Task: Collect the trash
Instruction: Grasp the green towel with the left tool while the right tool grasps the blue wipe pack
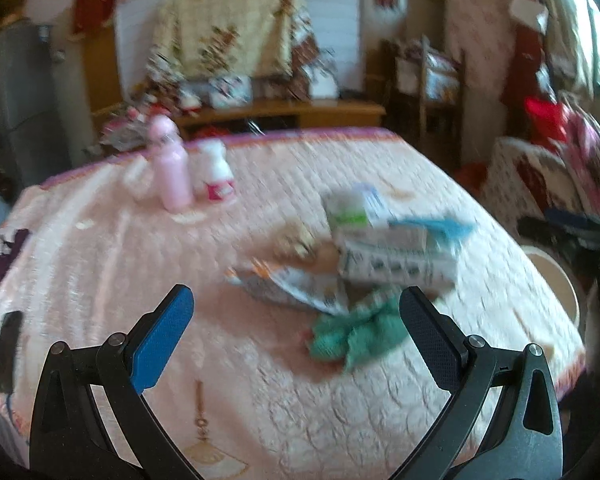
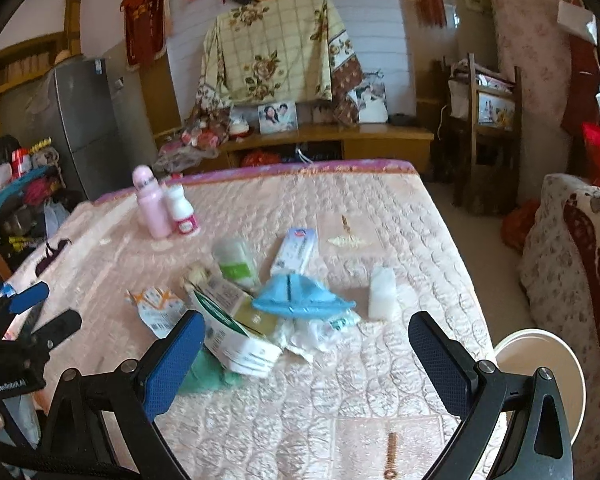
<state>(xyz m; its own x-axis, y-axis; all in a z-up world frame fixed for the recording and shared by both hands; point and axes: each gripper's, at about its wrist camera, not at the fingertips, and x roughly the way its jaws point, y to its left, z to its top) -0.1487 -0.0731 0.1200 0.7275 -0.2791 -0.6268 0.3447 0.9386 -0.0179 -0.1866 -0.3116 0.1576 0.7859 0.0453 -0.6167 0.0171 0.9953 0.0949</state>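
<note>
Now: both claws wide, empty. Right claw [image 2: 306, 340] nearest carton [image 2: 236, 344]; pinch its edge, carry to bucket [image 2: 540, 364].

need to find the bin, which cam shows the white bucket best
The right wrist view: the white bucket sits sharp beside the bed's right edge, its round rim and pale inside visible, partly behind that gripper's right finger. The left wrist view is motion-blurred and catches only a curved sliver of it at the far right.

Quilted satin bedspread [image 2: 380, 380] (glossy), crumpled paper wrappers [image 2: 156, 312].
</note>
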